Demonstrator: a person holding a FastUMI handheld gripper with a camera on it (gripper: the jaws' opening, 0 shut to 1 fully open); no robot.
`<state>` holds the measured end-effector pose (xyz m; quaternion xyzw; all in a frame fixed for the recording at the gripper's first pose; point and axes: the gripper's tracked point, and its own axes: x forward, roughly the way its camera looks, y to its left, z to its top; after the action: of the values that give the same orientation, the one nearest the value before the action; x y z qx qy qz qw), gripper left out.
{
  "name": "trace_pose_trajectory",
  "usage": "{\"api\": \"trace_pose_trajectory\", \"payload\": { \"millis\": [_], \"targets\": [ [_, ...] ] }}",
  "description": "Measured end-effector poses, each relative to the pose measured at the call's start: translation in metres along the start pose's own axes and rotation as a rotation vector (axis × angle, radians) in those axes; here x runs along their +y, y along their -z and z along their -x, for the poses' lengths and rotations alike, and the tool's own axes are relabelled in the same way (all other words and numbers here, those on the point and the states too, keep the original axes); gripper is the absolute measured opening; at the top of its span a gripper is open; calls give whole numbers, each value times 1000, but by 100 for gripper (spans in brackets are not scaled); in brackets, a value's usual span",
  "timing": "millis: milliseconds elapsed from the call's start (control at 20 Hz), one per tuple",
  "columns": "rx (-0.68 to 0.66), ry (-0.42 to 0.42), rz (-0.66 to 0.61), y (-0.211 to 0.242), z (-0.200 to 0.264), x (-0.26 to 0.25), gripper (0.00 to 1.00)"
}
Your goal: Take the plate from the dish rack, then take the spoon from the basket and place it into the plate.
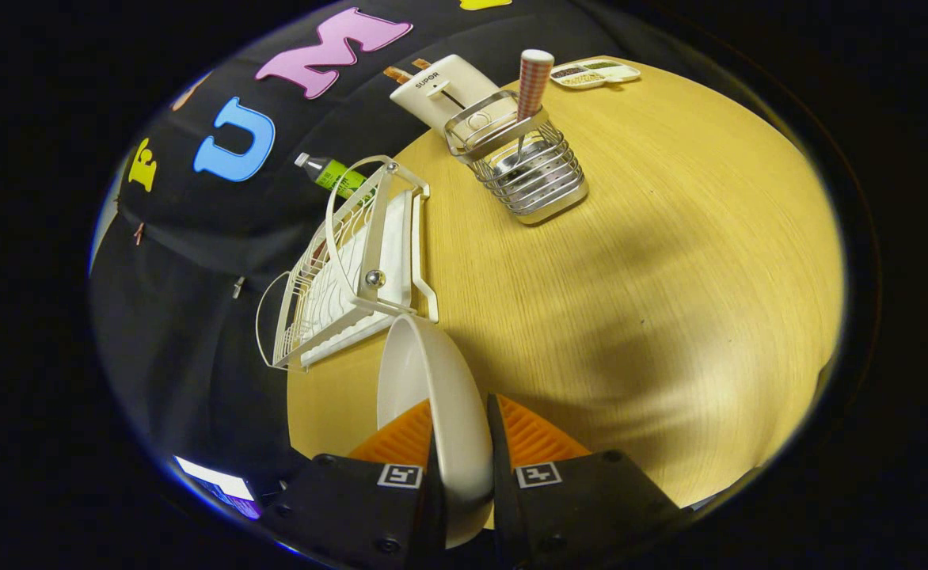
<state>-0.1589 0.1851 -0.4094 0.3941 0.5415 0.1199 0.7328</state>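
Between the clamped jaws, one plate (432,396); beyond, one rack (345,269), one basket (531,170)

plate (432,396) between fingers (401,439) | dish rack (345,269) just beyond | basket (527,166) farther

Readable text: one brand word, "SUPOR", in dark capitals on the white knife block (442,91) just behind the wire cutlery basket (529,170). Square black-and-white marker tags, one on each finger of the gripper (464,431) (patterns, not letters). Green label on the bottle (333,174) left of the basket: too small to read.
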Motion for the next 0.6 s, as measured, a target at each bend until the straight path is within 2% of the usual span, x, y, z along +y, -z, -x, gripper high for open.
{"api": "trace_pose_trajectory", "payload": {
  "millis": [100,200,350,400,550,600],
  "targets": [
    [-14,43,20,-3,-3,-14,31],
    [-25,72,24,-7,-4,-22,41],
    [-43,158,94,-14,4,-39,52],
    [-54,169,125,-15,-1,-39,51],
    [-119,223,206,-40,21,-44,85],
    [-159,234,227,-53,37,-43,85]
  ]
}}
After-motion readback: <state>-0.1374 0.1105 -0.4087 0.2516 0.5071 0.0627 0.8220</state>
